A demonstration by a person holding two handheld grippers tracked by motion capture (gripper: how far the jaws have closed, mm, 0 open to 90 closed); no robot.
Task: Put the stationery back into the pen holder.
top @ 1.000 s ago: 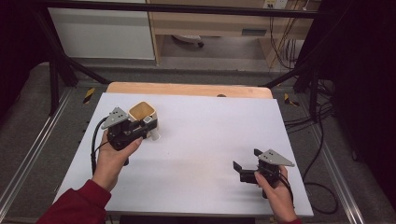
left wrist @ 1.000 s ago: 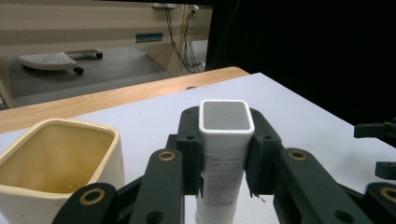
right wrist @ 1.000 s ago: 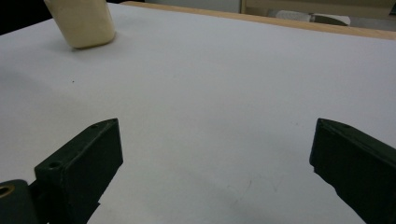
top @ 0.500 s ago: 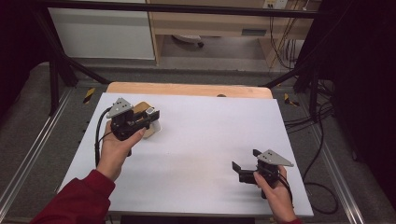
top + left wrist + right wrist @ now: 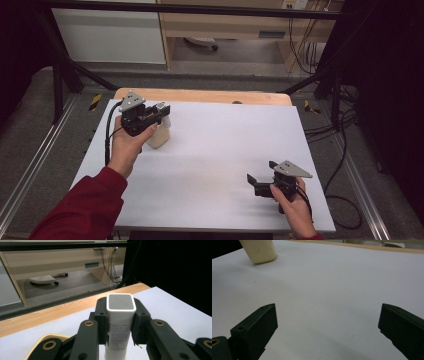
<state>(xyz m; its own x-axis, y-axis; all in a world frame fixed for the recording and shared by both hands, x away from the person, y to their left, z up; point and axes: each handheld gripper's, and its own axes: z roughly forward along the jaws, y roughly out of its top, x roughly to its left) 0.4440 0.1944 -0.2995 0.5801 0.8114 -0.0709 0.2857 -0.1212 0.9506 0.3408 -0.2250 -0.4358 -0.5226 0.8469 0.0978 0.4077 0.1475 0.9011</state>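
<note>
Left gripper (image 5: 159,114): black, two-jawed, grey three-cornered plate on top, black cable trailing down along the wrist; held in a hand with a red sleeve (image 5: 80,210) near the table's far left corner. Jaws clamped on a white tube (image 5: 119,322), one pad on each side, below its flat grey-white end cap; small printed text runs down the tube's body. The tube is lifted above a cream container (image 5: 159,136), which stands on the sheet just beneath the gripper; in the left gripper view its yellowish rim (image 5: 53,336) shows under the jaws.

Surface: white sheet (image 5: 220,150) covering nearly the whole tabletop, smooth, with a few faint specks in the right gripper view. A strip of light wooden table edge (image 5: 210,96) is exposed along the far side.

Right gripper (image 5: 259,181): black, same grey plate, held low over the sheet near the table's near right corner, well apart from the left one. Jaws wide apart, nothing between them, bare sheet beneath.

Room: metal frame rails run along both long sides of the table. Grey floor beyond. A white panel (image 5: 112,35) stands at the far left, a light wooden desk unit (image 5: 230,25) beside it, a wheeled base (image 5: 42,279) under the desk. Black cables (image 5: 310,50) hang at the far right beside dark curtaining.
</note>
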